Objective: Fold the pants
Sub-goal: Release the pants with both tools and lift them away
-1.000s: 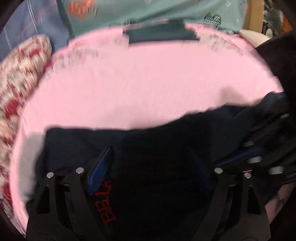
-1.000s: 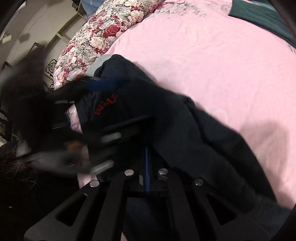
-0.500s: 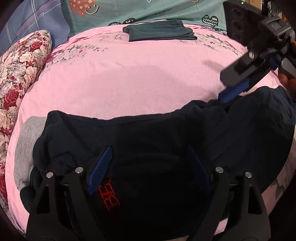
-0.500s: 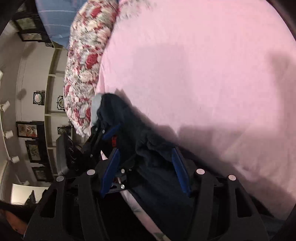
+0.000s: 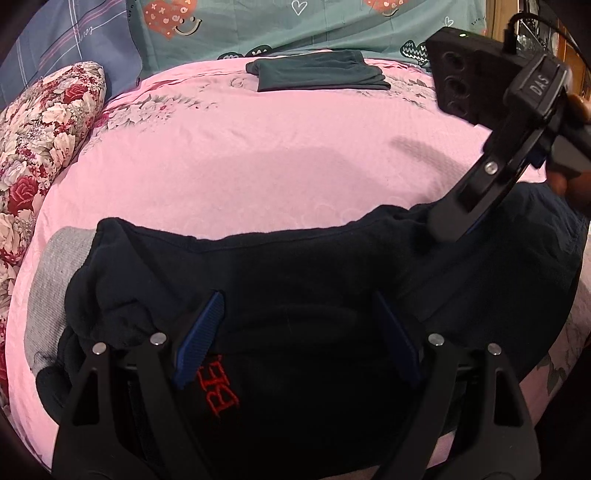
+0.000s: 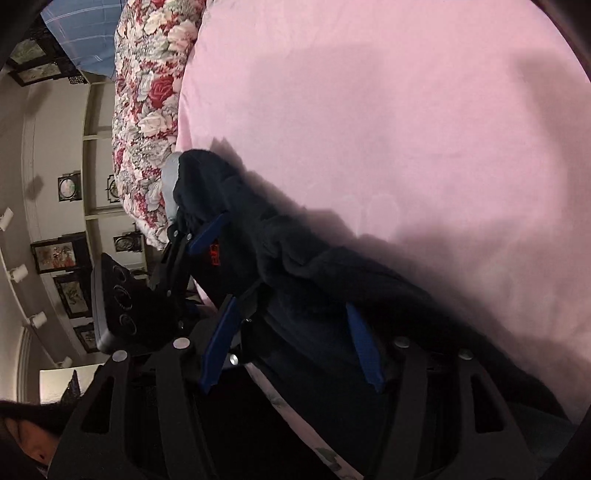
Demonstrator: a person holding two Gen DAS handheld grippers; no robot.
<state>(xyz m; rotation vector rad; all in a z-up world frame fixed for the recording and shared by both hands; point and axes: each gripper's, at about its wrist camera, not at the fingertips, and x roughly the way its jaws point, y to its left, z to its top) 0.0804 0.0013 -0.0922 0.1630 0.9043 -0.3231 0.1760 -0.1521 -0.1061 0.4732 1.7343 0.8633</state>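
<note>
Pants (image 5: 332, 280) lie under both grippers' spread fingers (image 5: 201, 332)

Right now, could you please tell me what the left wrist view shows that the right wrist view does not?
Only the left wrist view shows the folded dark green garment at the far end of the bed and the teal heart-print bedding behind it. Only the right wrist view shows the wall with framed pictures. Both show the dark pants with red lettering on the pink sheet, the floral pillow, and both open claws, left and right.
</note>
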